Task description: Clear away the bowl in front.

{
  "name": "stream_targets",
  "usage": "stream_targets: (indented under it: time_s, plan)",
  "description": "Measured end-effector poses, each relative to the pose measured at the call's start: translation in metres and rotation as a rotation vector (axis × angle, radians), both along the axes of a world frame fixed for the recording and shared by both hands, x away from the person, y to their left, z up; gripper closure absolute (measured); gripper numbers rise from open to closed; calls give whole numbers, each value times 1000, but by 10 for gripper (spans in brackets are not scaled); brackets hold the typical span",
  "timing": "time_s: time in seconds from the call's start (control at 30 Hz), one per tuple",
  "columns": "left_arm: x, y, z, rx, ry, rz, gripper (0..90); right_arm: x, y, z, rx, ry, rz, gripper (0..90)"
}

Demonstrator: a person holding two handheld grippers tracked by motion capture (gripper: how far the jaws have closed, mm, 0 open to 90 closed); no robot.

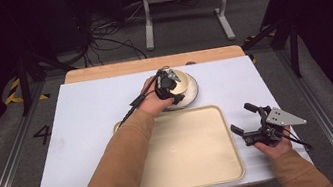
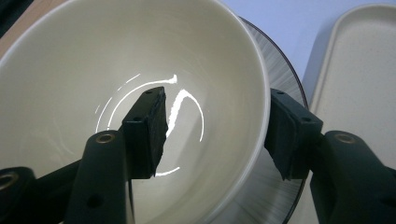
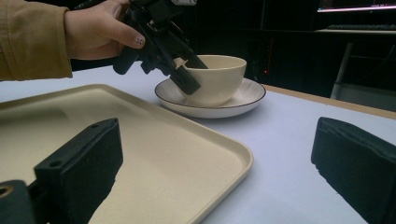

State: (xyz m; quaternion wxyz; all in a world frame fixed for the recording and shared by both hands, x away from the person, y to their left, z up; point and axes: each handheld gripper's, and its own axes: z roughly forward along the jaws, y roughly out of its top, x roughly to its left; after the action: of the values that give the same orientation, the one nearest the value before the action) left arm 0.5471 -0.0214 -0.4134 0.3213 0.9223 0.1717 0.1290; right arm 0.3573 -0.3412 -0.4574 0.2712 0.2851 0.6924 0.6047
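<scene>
Table [image 1: 85,136]: we work on a white top, and both grippers stay over it.
Tray [image 1: 199,154]: cream and bare, it lies on our side of the left fingers and just left of the right ones.
Plate [image 3: 243,100]: it sits under the bowl, beyond the tray's far rim.
Bowl [image 2: 140,60]: we have its near wall between the left fingers, one pad inside and one outside.
Left gripper [image 2: 215,135]: its jaws straddle the rim and stand part open; neither pad presses the wall yet.
Right gripper [image 1: 250,123]: its jaws are spread wide on nothing, well apart from the bowl.
Advice: we judge the pinch needs both pads square on the wall, below the rim, before we lift clear of the plate.
</scene>
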Motion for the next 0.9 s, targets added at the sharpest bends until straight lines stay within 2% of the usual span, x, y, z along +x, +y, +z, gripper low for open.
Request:
stream_targets:
  time_s: [0.27,0.37,0.5,0.7,0.9]
  plan:
    - [0,-4,-4,42,22,3,521,-1,-1,0,3,-5,-3,29]
    - [0,-4,-3,41,29,12,533,-1,-1,0,6,-6,-3,29]
    - [0,-4,-4,64,49,16,616,-1,-1,0,7,-9,-1,29]
    - [-2,-5,-3,69,48,-2,706,-1,-1,0,8,-9,-1,29]
    - [-3,-6,-3,71,70,-2,768,-1,-1,0,9,-10,-1,29]
